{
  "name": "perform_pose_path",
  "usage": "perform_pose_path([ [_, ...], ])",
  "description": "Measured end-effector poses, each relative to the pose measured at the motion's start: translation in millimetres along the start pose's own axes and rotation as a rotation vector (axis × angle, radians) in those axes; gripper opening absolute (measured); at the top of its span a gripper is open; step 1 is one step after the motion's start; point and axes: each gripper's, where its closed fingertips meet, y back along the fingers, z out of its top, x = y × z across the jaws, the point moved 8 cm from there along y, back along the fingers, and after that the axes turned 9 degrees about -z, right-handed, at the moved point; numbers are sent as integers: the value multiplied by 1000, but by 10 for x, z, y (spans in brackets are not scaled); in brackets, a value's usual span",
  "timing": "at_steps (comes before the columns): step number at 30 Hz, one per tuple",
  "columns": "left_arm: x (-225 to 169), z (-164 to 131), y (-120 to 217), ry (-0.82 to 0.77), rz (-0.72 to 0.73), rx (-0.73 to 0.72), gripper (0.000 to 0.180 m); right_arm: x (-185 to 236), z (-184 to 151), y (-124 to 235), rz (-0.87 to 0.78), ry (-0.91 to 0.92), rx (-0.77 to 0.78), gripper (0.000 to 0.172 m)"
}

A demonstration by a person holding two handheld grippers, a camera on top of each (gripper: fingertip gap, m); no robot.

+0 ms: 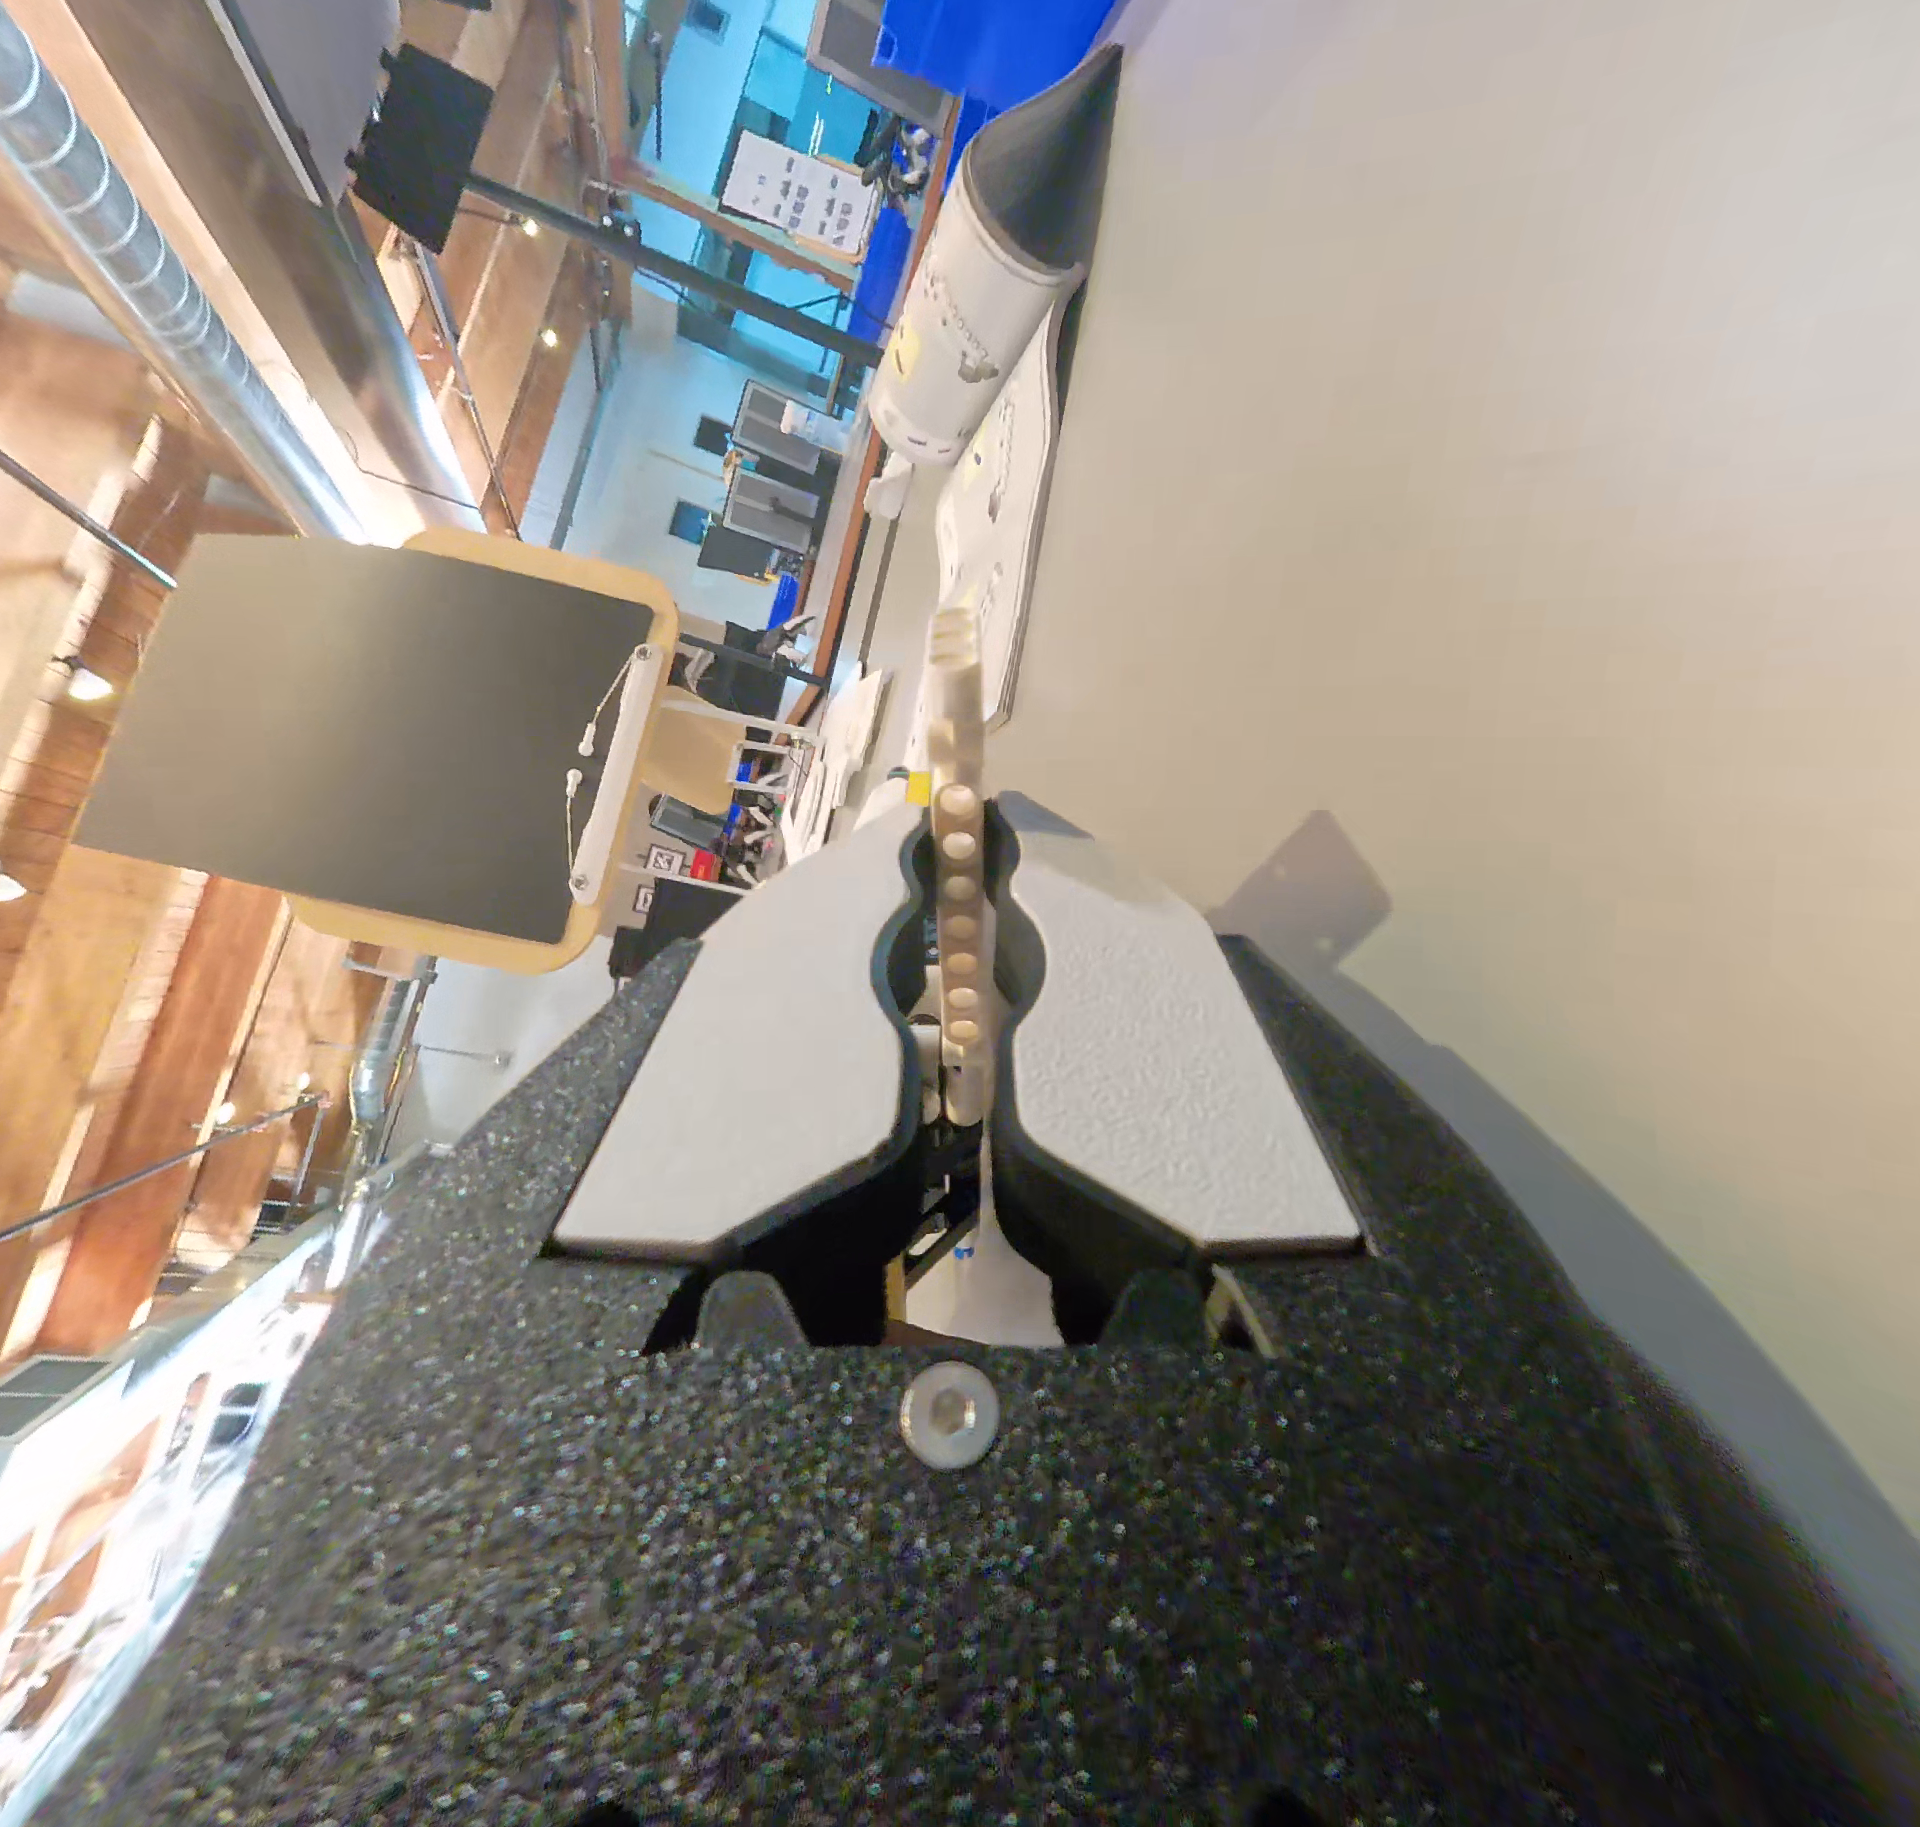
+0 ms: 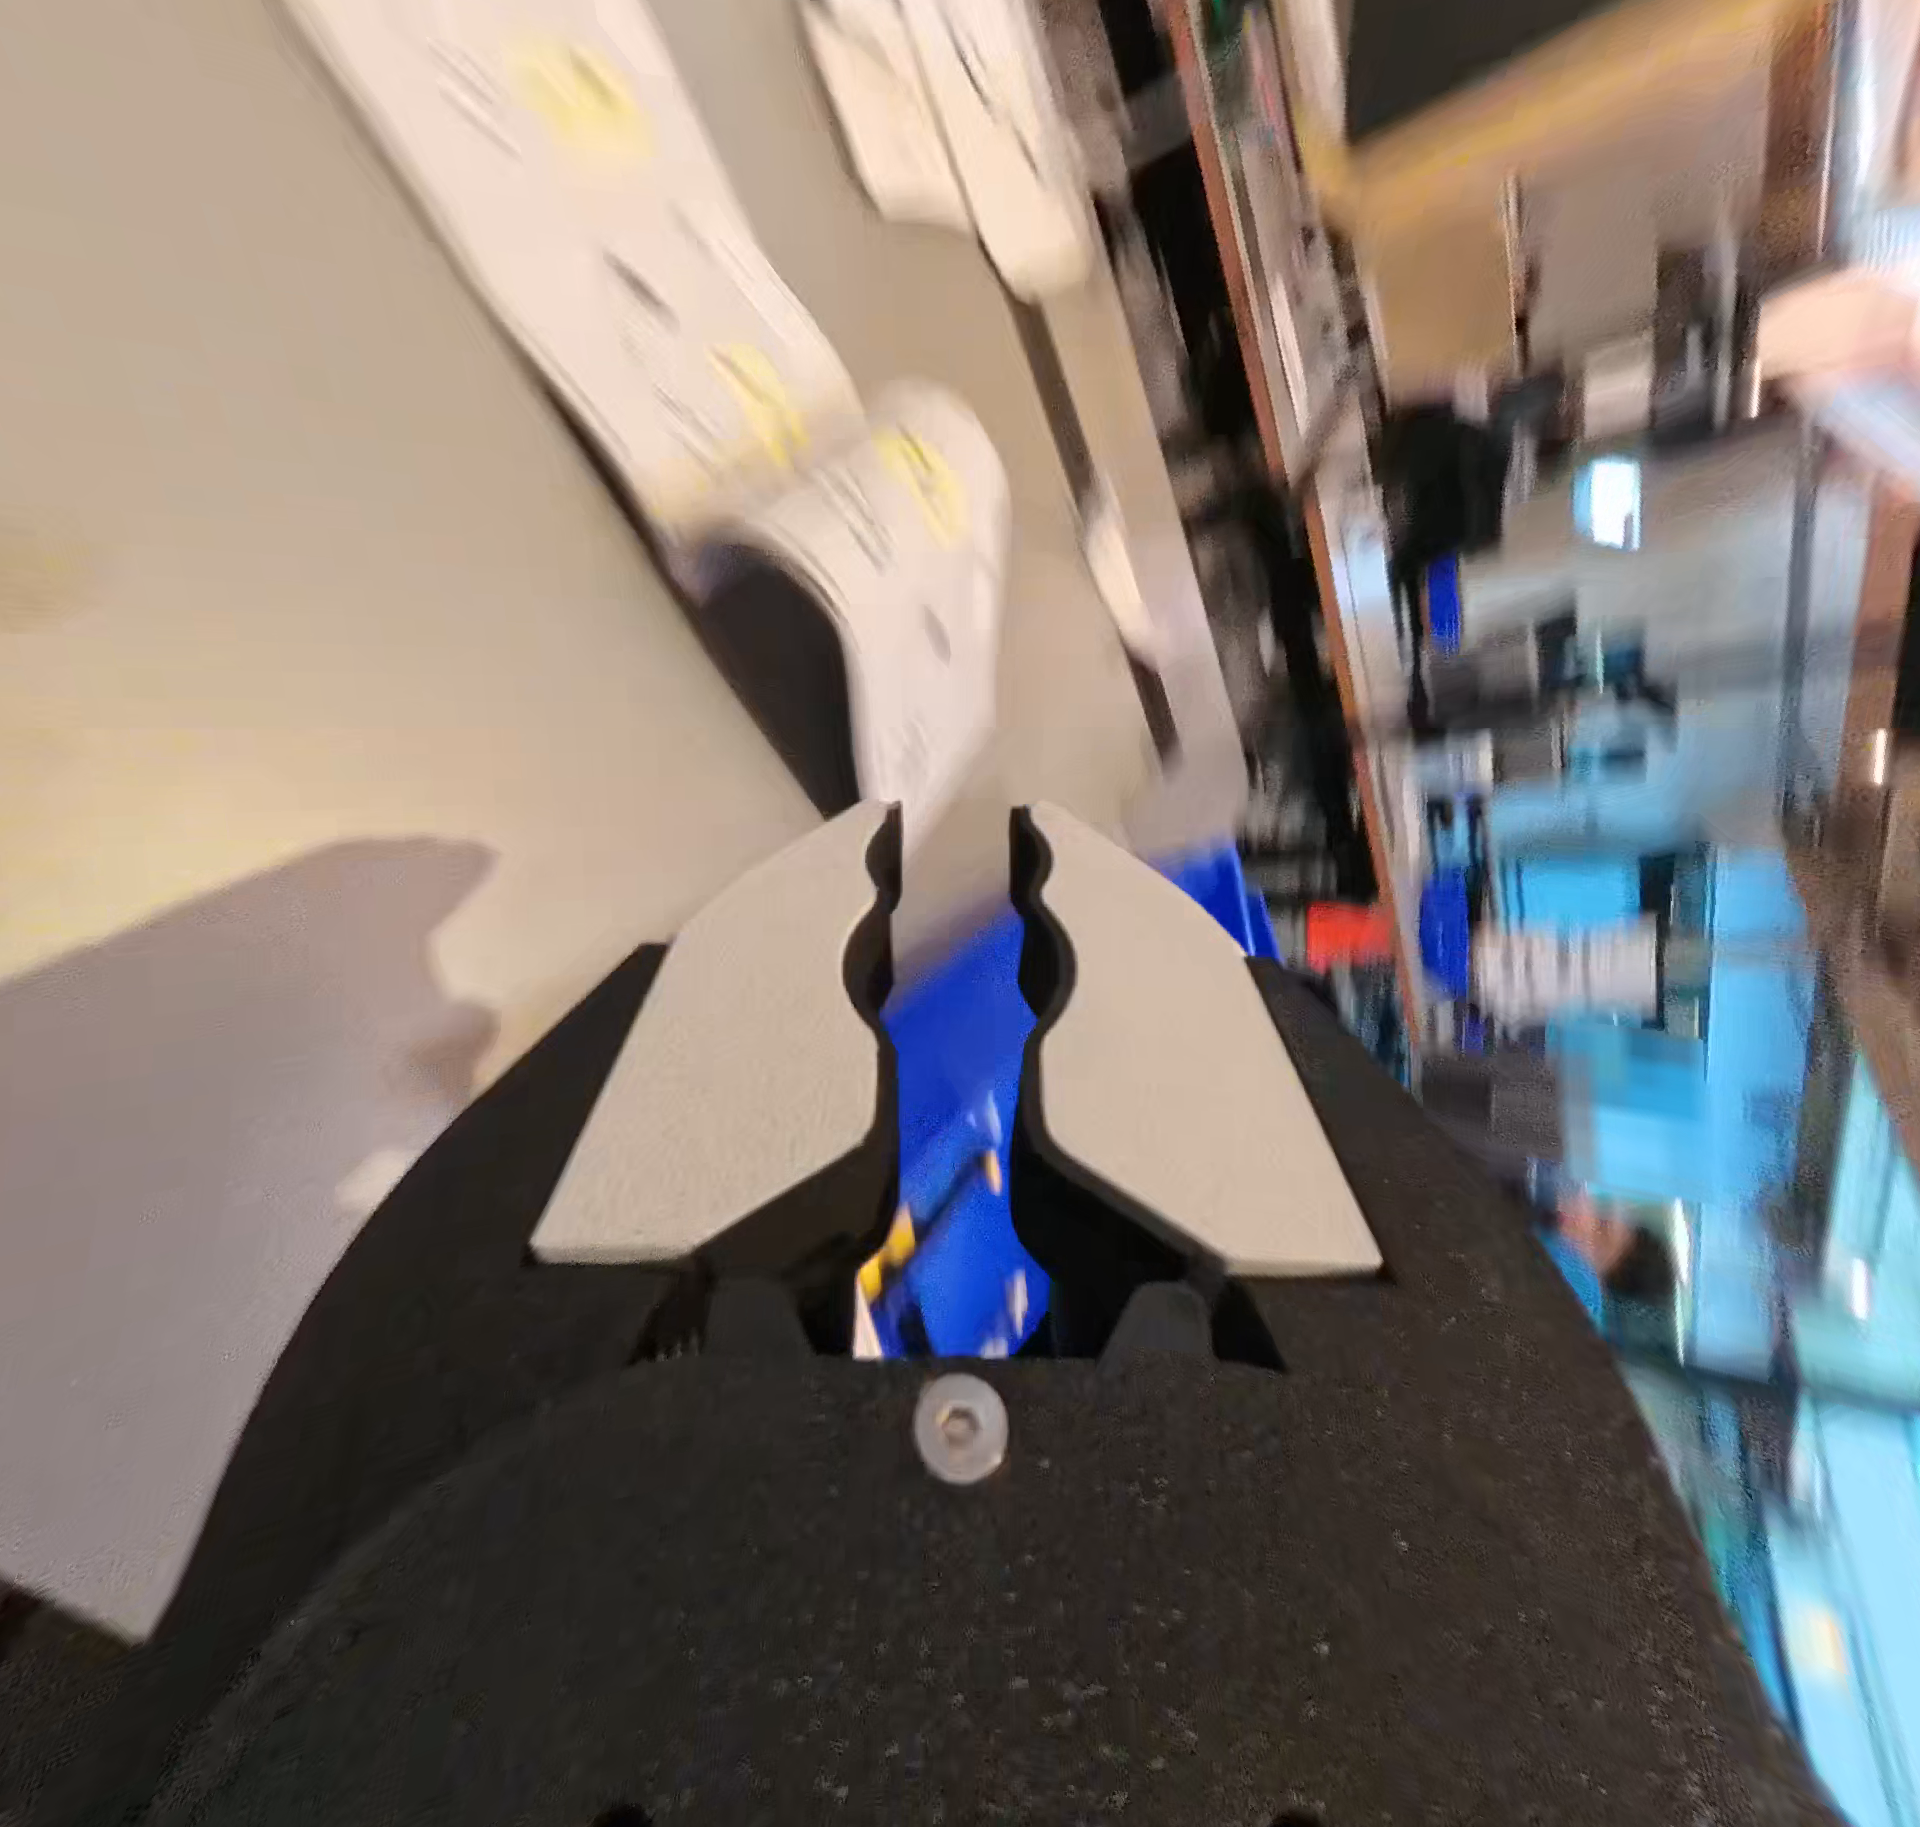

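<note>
Beige studded strip [image 1: 958, 904] (left view only), gripped by left tool [image 1: 958, 821]

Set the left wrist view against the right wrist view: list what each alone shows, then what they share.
Left wrist view only: the left gripper clamped on a pale studded strip, and a black board in a wooden frame.

Right wrist view only: the right gripper open with nothing between its fingers, and a blue bin beyond them.

Both: the beige table and a white sleeve with a dark end, blurred in the right.
</note>
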Motion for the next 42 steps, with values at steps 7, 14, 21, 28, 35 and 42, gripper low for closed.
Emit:
perform_pose_path([
  [7,53,39,142,75,17,-125,9,1590,1204,-152,160,377,-659,18],
  [14,48,58,201,94,-5,-202,10,2087,1825,-279,215,365,-985,18],
  [21,76,5,173,114,-22,-212,9,2133,1965,-363,210,332,-1039,16],
  [28,104,-24,158,136,-30,-213,9,2115,1989,-399,172,340,-1064,16],
  [35,82,-13,154,129,-55,-215,9,2136,2020,-387,178,351,-1091,9],
  [42,62,-7,137,153,-100,-188,10,2112,2003,-391,249,357,-1057,5],
])
